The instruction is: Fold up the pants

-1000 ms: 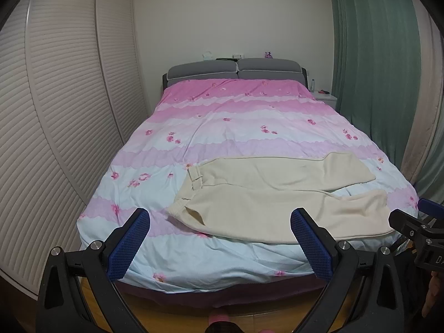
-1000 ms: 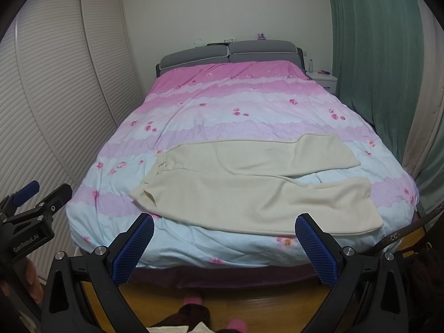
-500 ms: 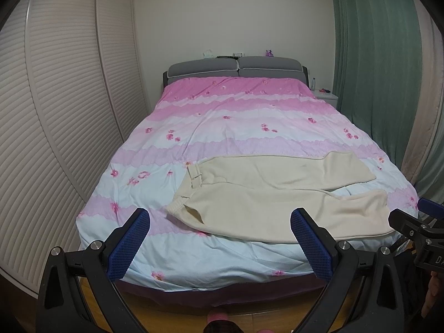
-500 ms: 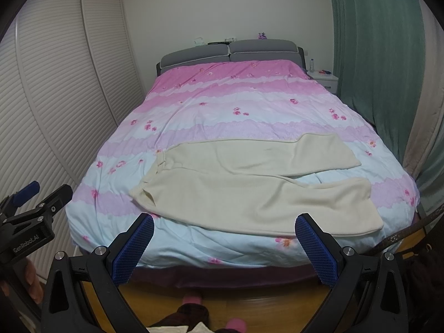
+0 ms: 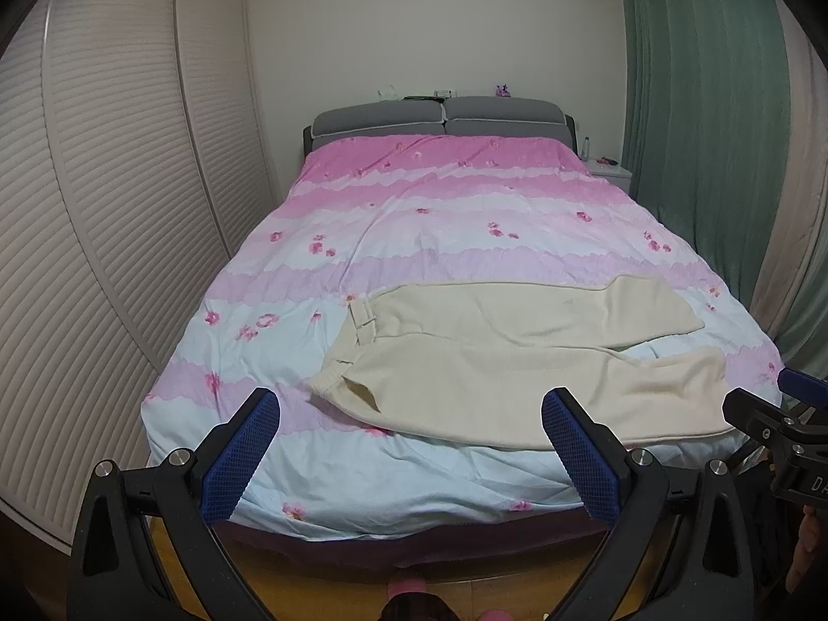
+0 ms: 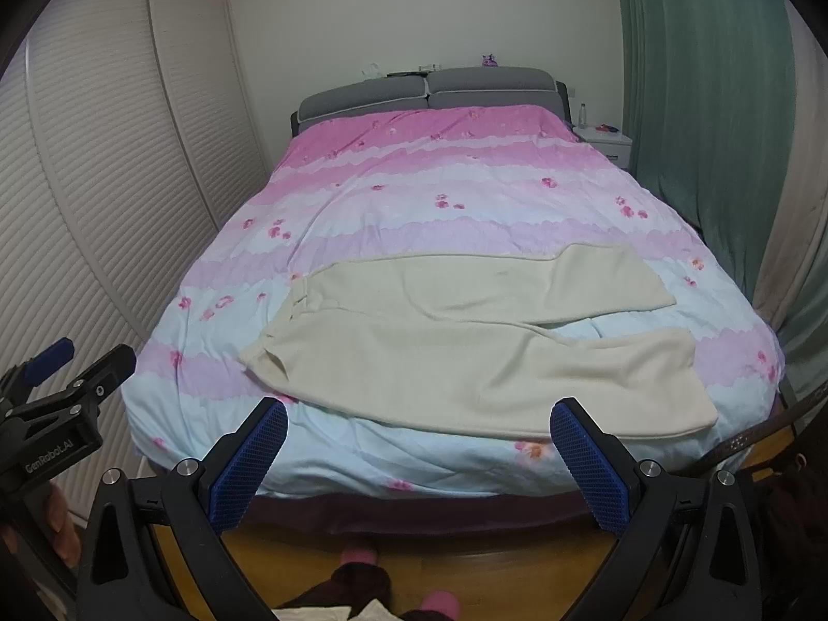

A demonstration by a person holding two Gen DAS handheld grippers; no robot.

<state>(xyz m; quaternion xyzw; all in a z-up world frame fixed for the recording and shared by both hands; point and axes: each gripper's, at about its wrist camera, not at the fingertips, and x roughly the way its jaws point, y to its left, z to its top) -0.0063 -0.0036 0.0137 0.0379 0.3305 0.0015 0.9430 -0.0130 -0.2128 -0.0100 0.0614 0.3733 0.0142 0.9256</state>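
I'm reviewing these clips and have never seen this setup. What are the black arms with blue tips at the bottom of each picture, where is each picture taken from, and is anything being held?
There is no robot here. A person stands at the foot of a bed and holds a hand tool with two fingers in each hand. Each tool carries a wide-angle camera looking forward along its fingers, so the black arms with blue pads are the tool's own fingers.

One picture comes from the left gripper, the other from the right gripper. Each also catches the other tool at its edge.

On the flowered bed cover lies a pair of cream pants, spread flat, waist to the left and legs to the right, slightly apart.

Both grippers are wide open, short of the bed, holding nothing. Folding has not begun.
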